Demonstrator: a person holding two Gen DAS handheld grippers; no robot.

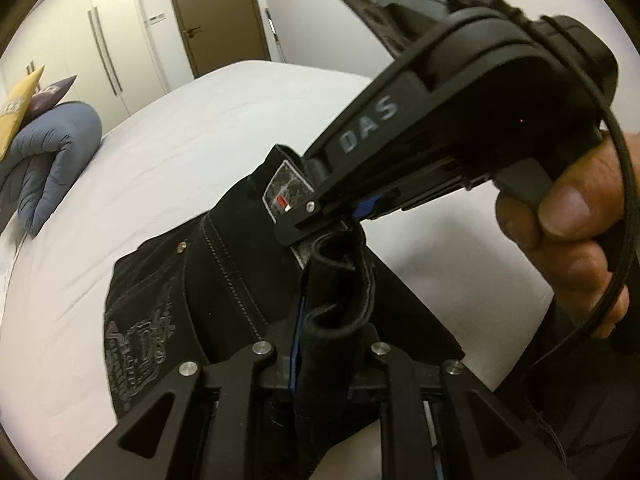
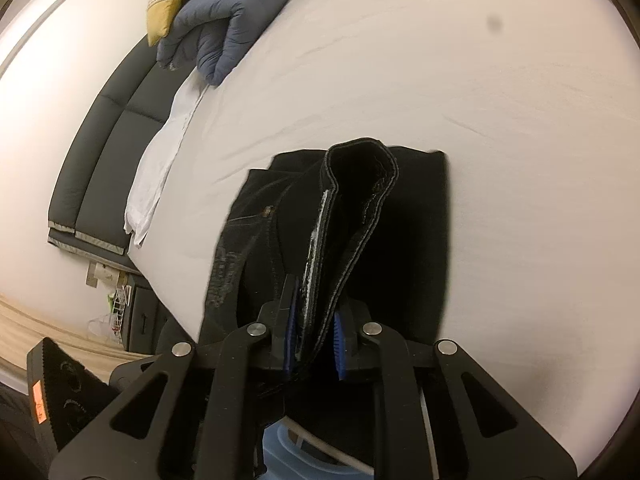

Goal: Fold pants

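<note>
Black pants (image 1: 224, 280) with grey embroidery on a back pocket hang over the white bed (image 1: 160, 168), held up by the waistband. My left gripper (image 1: 324, 364) is shut on a fold of the waistband. My right gripper (image 2: 316, 340) is shut on the waistband too, blue pads pressed on both sides; it also shows in the left wrist view (image 1: 320, 216), clamped just beyond the left one, with the hand on its handle. The pants (image 2: 408, 240) drape down over the bed (image 2: 480, 120) edge.
A rolled blue-grey duvet (image 1: 52, 160) and a yellow cushion (image 1: 20, 108) lie at the head of the bed. A dark padded headboard (image 2: 100, 152) stands beside it. White wardrobes (image 1: 104, 40) and a brown door (image 1: 216, 12) are behind.
</note>
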